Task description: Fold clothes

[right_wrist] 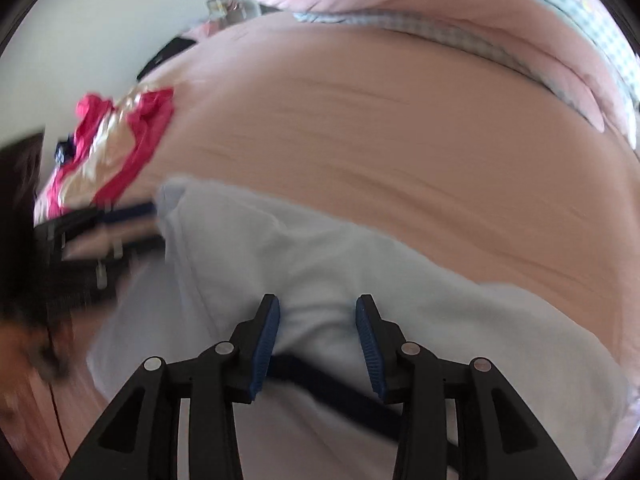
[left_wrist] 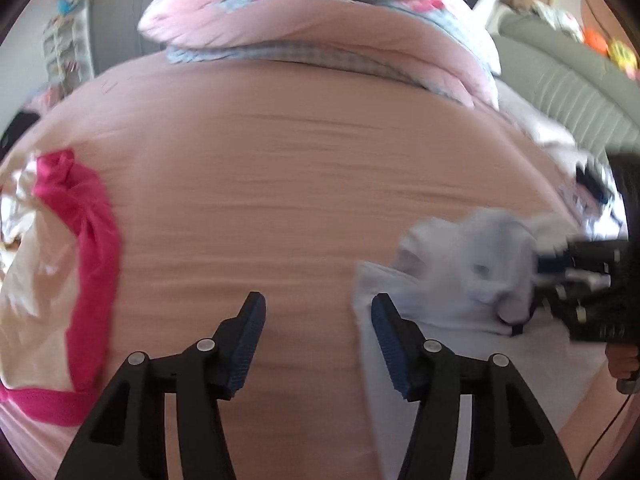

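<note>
A white garment (left_wrist: pixel 460 280) lies rumpled on the peach bedsheet (left_wrist: pixel 300 168), bunched up at its right side. My left gripper (left_wrist: pixel 318 308) is open just above the sheet, its right finger at the garment's left edge. The right gripper (left_wrist: pixel 536 276) pokes into the bunched cloth from the right, blurred. In the right wrist view my right gripper (right_wrist: pixel 318 312) hovers over the white garment (right_wrist: pixel 320 264), jaws apart with cloth between them. A navy strap (right_wrist: pixel 332 384) crosses under the fingers. The left gripper (right_wrist: pixel 154 224) is blurred at the garment's far corner.
A magenta and cream garment (left_wrist: pixel 80 248) lies crumpled at the bed's left side, also the magenta garment (right_wrist: pixel 132 136). A folded pink duvet with blue checks (left_wrist: pixel 320 20) fills the far end. A grey padded headboard (left_wrist: pixel 580 92) runs along the right. A person's hand (left_wrist: pixel 622 360) holds the right gripper.
</note>
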Available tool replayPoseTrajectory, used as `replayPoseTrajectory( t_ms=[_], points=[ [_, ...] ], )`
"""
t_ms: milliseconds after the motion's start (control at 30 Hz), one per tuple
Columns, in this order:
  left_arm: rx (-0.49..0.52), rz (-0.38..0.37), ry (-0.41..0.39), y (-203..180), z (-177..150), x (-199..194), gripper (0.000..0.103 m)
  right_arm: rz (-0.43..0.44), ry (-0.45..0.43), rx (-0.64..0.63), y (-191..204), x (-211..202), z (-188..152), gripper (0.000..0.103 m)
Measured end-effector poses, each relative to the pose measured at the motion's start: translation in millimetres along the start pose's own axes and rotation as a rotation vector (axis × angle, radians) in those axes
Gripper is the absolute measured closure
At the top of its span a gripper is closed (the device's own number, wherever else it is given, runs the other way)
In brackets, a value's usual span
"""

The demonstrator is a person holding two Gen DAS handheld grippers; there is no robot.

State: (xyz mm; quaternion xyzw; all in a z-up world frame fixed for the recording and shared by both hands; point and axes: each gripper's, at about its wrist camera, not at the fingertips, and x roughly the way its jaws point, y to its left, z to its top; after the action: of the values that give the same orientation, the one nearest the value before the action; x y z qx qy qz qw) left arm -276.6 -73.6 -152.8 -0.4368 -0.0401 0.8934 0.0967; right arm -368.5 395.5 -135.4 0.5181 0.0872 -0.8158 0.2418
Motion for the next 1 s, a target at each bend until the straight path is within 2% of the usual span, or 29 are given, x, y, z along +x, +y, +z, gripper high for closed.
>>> replayPoseTrajectory(
  t_ms=[67,133,267,300,367,433,567,633,700,867,900,1000],
  points=[
    [0.025,-0.059,0.023,1,-3,-3,0.050,-0.015,0.043,-0.032,1,-4,-3,0.063],
    [0.049,-0.119,0.046,2,-5,-6,0.051,-0.036,0.037,-0.026,3,-11,4,0.063],
    [0.099,-0.235,0.092,3,-10,-12,0.050,-0.027,-0.119,0.040,9,-29,31,0.061],
    [0.125,-0.230,0.097,-5,-11,-9,0.050,-0.026,-0.155,0.065,9,-29,38,0.056],
    [0.137,-0.222,0.101,-12,-8,-2,0.050,-0.015,-0.181,0.124,7,-21,50,0.054],
    [0.149,-0.211,0.102,-19,-5,5,0.050,0.018,-0.137,0.158,3,-6,59,0.054],
    [0.135,-0.195,0.102,-22,11,24,0.050,0.133,-0.054,0.082,23,21,60,0.054],
    [0.086,-0.225,0.109,-9,13,24,0.050,0.093,-0.053,-0.011,40,24,52,0.054],
    [-0.002,-0.171,0.152,11,14,11,0.050,0.044,-0.033,-0.080,48,30,43,0.054],
    [-0.083,-0.149,-0.020,20,21,-49,0.050,-0.031,-0.048,-0.140,57,35,36,0.050],
    [-0.069,-0.210,-0.025,13,20,-49,0.050,-0.038,-0.057,-0.139,57,33,35,0.050],
    [0.030,-0.213,0.031,-21,8,-29,0.050,-0.004,-0.106,-0.073,48,12,30,0.050]
  ],
)
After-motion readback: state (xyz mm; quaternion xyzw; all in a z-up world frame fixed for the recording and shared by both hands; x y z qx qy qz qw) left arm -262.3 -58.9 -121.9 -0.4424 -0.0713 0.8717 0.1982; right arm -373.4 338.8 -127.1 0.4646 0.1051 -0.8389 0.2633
